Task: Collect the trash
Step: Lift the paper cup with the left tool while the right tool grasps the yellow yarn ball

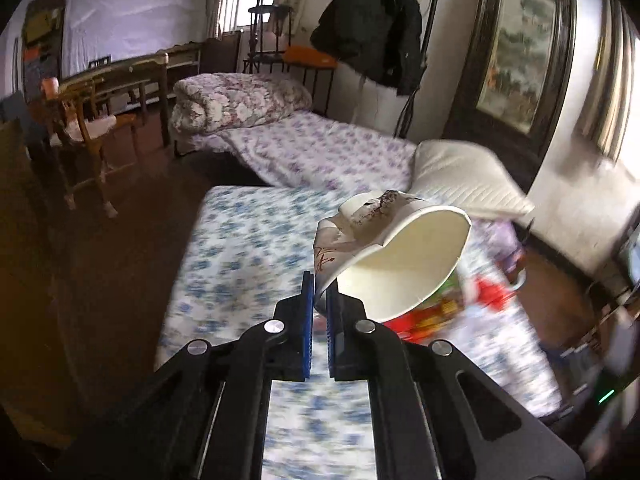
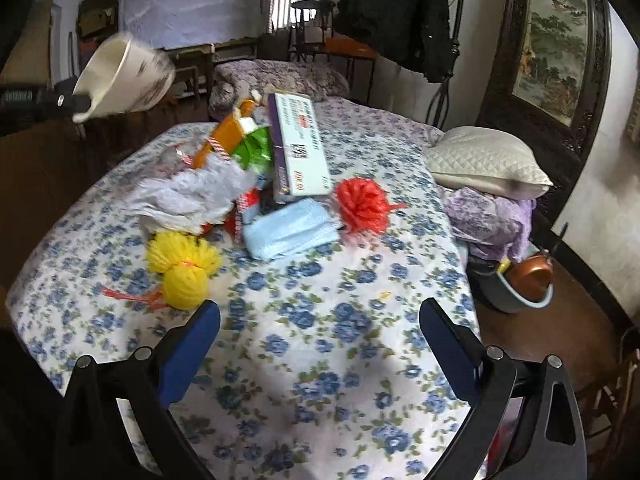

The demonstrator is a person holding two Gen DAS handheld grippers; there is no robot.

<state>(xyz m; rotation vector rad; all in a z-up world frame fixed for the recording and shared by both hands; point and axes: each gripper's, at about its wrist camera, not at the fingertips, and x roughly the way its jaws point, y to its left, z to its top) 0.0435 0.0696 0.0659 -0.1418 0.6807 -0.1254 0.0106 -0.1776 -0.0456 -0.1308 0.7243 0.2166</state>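
My left gripper [image 1: 319, 285] is shut on the rim of a crumpled white paper cup [image 1: 394, 256], which hangs in the air above the flowered bed sheet [image 1: 240, 248]. The same paper cup [image 2: 126, 76] shows at upper left in the right wrist view, lifted clear of the bed. My right gripper [image 2: 320, 312] stands open over the sheet with nothing between its fingers. Ahead of it lies a pile of trash: a purple and white box [image 2: 298, 148], an orange carton [image 2: 224, 136], a green wrapper [image 2: 256, 152], crumpled white paper [image 2: 188, 200], a blue mask pack [image 2: 288, 232], a red mesh ball [image 2: 362, 204] and two yellow mesh balls [image 2: 182, 264].
A cream pillow [image 2: 486, 164] on a purple bundle [image 2: 492, 216] lies at the bed's right edge. On the floor to the right stands a basin [image 2: 520, 300] with a brown pot lid. A second bed with a folded quilt [image 1: 240, 100], a wooden chair [image 1: 84, 128] and a hanging black coat [image 1: 372, 20] stand behind.
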